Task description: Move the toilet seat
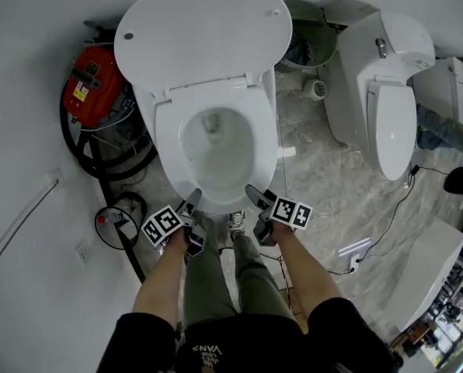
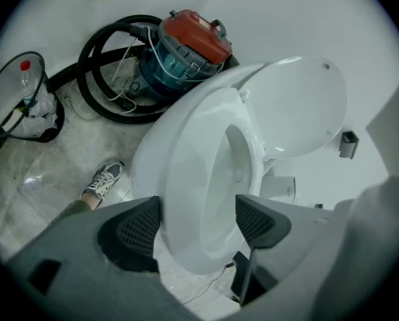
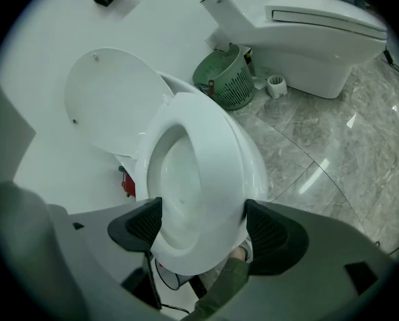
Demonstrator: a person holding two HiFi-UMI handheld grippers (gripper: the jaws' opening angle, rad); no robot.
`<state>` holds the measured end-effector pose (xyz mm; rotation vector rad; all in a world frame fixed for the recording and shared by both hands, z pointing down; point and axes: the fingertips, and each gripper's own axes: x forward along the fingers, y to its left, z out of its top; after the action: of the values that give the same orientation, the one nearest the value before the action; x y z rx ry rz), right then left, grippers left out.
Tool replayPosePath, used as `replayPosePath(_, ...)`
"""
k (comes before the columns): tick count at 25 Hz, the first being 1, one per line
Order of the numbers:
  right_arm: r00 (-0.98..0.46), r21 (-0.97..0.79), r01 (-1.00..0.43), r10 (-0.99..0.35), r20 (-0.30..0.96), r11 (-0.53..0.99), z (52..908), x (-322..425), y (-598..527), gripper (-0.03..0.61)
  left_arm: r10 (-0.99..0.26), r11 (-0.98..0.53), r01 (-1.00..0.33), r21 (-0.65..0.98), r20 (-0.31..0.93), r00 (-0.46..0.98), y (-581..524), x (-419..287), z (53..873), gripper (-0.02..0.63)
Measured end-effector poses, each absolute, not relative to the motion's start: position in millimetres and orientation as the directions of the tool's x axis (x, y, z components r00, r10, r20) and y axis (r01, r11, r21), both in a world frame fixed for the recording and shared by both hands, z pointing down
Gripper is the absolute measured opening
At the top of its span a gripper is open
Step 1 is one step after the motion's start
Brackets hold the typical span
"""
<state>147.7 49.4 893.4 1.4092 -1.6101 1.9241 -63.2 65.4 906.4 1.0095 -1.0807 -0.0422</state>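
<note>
A white toilet stands with its lid (image 1: 200, 33) raised against the wall and its seat (image 1: 168, 142) lying flat on the bowl. My left gripper (image 1: 193, 200) is at the seat's front left edge and my right gripper (image 1: 255, 196) at its front right edge. In the left gripper view the seat (image 2: 193, 172) runs between the open jaws of the left gripper (image 2: 198, 223), one pad under the rim and one over the bowl. In the right gripper view the seat's front (image 3: 213, 152) sits likewise between the wide jaws of the right gripper (image 3: 203, 226). I see no pad pressing.
A red vacuum cleaner (image 1: 92, 84) with a black hose lies left of the toilet. A green basket (image 1: 309, 41) and a second toilet (image 1: 387, 99) stand at the right. The person's shoe (image 1: 236, 222) is just in front of the bowl. A cable (image 1: 387, 224) crosses the floor.
</note>
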Motion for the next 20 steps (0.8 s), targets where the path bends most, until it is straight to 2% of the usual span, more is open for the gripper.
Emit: replayPosePath(20,-0.486,-0.699,-0.642,-0.538,0.689,-0.315,776,147,35,0.380,-0.649,0.544,-0.259,0.798,0.597,0.471,51,-75,796,0.365)
